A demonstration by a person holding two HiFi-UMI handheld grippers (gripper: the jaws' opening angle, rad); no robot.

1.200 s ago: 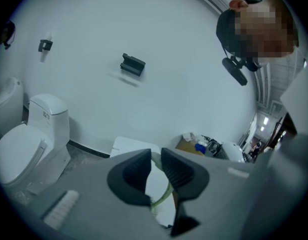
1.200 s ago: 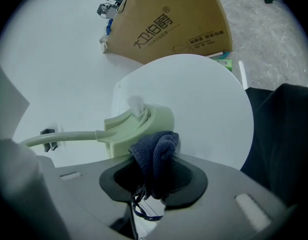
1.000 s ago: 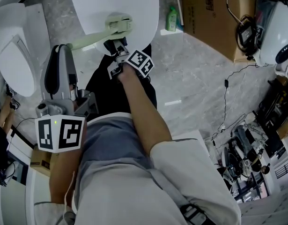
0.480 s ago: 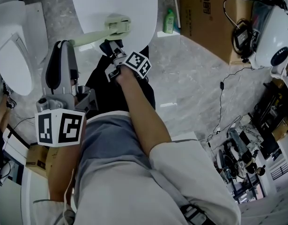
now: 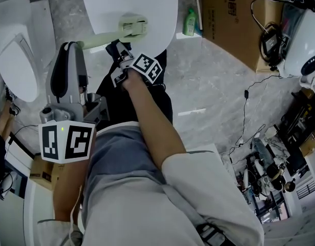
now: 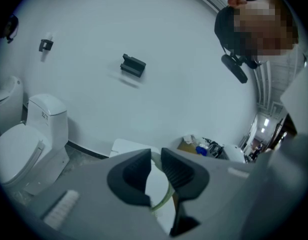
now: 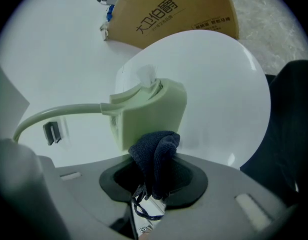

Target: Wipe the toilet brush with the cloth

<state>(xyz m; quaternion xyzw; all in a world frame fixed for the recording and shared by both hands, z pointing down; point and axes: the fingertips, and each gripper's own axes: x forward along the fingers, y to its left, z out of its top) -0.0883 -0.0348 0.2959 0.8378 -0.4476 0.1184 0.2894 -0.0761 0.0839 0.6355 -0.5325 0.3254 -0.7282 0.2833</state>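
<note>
The pale green toilet brush [image 5: 132,25] lies with its blocky head on a white round table [image 5: 152,4], and its thin handle [image 5: 98,38] runs left to my left gripper [image 5: 70,47]. In the left gripper view that gripper [image 6: 156,160] is shut on the green handle [image 6: 167,196]. My right gripper [image 5: 119,48] is just below the brush head and is shut on a dark blue cloth [image 7: 156,154]. The cloth bunches up between its jaws [image 7: 154,176], touching or nearly touching the underside of the brush head [image 7: 148,109].
A white toilet [image 5: 16,60] stands at the left, also seen in the left gripper view [image 6: 23,154]. A cardboard box [image 5: 234,14] and a green bottle [image 5: 188,22] sit beyond the table. Cables and equipment [image 5: 267,158] crowd the right side of the grey floor.
My right gripper with the cloth has shifted slightly up and left, closer to the brush head. The left gripper still holds the handle in about the same place.
</note>
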